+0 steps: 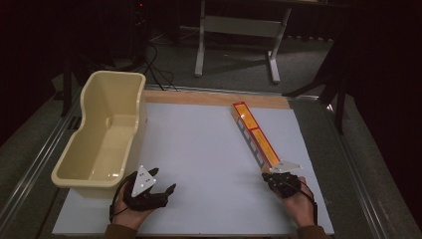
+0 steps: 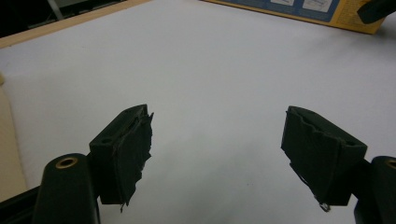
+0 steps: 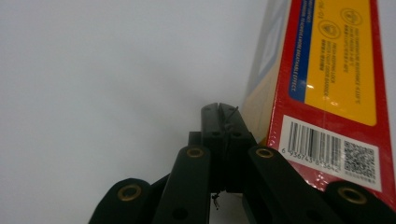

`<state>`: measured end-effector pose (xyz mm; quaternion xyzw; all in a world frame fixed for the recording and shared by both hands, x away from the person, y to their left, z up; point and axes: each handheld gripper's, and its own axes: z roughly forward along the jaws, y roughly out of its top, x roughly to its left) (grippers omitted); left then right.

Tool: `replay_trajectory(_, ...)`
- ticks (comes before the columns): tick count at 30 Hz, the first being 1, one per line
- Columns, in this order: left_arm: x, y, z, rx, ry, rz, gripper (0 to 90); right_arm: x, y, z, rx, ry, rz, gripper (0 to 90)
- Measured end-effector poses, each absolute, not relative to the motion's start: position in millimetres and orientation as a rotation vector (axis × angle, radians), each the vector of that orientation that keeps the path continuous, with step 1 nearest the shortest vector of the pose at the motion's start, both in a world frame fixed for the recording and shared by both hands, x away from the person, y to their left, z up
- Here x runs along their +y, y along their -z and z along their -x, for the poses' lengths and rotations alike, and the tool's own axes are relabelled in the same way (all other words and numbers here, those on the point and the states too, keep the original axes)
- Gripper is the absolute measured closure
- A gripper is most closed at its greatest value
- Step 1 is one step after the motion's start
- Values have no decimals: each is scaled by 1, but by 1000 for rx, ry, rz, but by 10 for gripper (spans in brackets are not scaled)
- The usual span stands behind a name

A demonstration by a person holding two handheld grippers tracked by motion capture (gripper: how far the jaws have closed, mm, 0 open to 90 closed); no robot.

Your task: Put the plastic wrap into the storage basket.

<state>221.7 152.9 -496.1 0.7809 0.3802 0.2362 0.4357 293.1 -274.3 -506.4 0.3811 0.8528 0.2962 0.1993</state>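
Now your right claw [image 3: 223, 112] is pressed together beside the long box [image 1: 255, 137], right of centre.
Careful: nudging its near end could skid it across the counter [image 1: 199, 149]; your left claw [image 2: 217, 149] sits spread, empty.

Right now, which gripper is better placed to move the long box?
Right. The right gripper sits at the near end of the long box, jaws shut beside it. The left gripper hangs open over bare table by the tub, well away from it.

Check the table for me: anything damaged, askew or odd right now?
The left hand-held gripper has torn, frayed pads. The long box lies diagonally across the white board; the right hand-held gripper is shut beside it, not on it.
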Motion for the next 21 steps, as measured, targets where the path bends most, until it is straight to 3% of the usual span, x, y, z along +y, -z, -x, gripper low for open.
replay_trajectory(13, 153, 496, -222, 951, -581, -1940, 243, -311, 502, -301, 2377, -857, -1168, 891)
replay_trajectory(21, 152, 496, -222, 952, -578, -1940, 243, -311, 475, -313, 2350, -1003, -1112, 621)
